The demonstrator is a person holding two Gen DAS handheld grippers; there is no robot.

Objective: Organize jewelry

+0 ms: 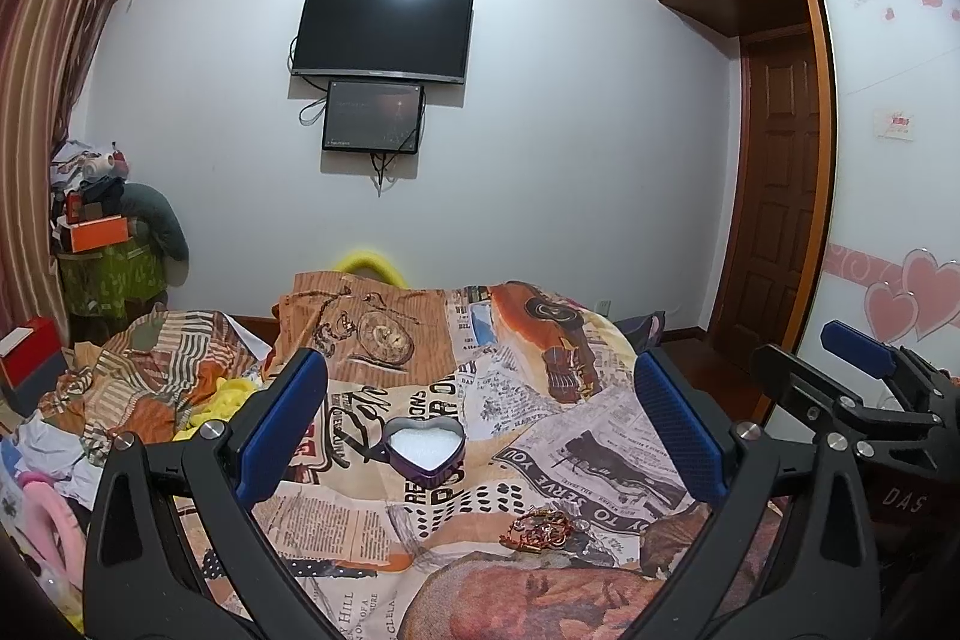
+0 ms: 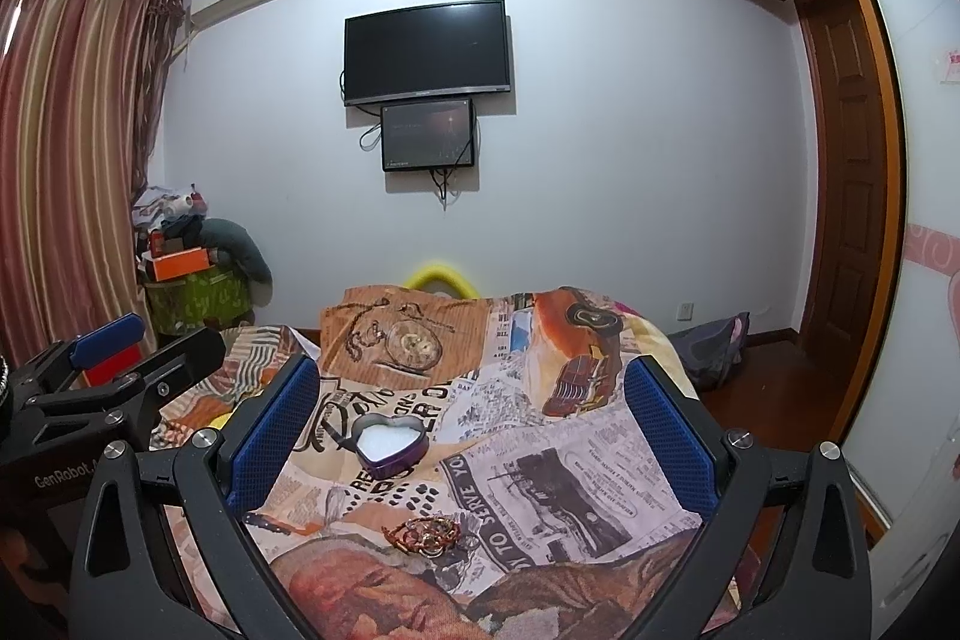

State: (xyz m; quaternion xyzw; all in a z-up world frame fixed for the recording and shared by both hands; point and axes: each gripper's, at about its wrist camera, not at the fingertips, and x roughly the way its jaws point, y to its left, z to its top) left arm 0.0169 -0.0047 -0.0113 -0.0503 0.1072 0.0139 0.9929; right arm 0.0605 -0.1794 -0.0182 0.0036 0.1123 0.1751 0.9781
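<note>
I have my left tool [image 1: 480,424] and right tool [image 2: 474,436] both spread wide and holding nothing, side by side above the bed [image 2: 600,460], whose newspaper-print cover lies rumpled. The tangle of gold and red jewelry [image 1: 543,526] lies on the cover toward the bed's near edge, and the open heart-shaped tin [image 1: 427,451] with its white lining sits apart from it, further toward the middle. Past the bed's far edge I see a white wall with a dark television [image 2: 427,52] over a smaller screen [image 2: 428,135], striped curtains [image 2: 66,160] on the left and a wooden door [image 2: 852,172] on the right.
</note>
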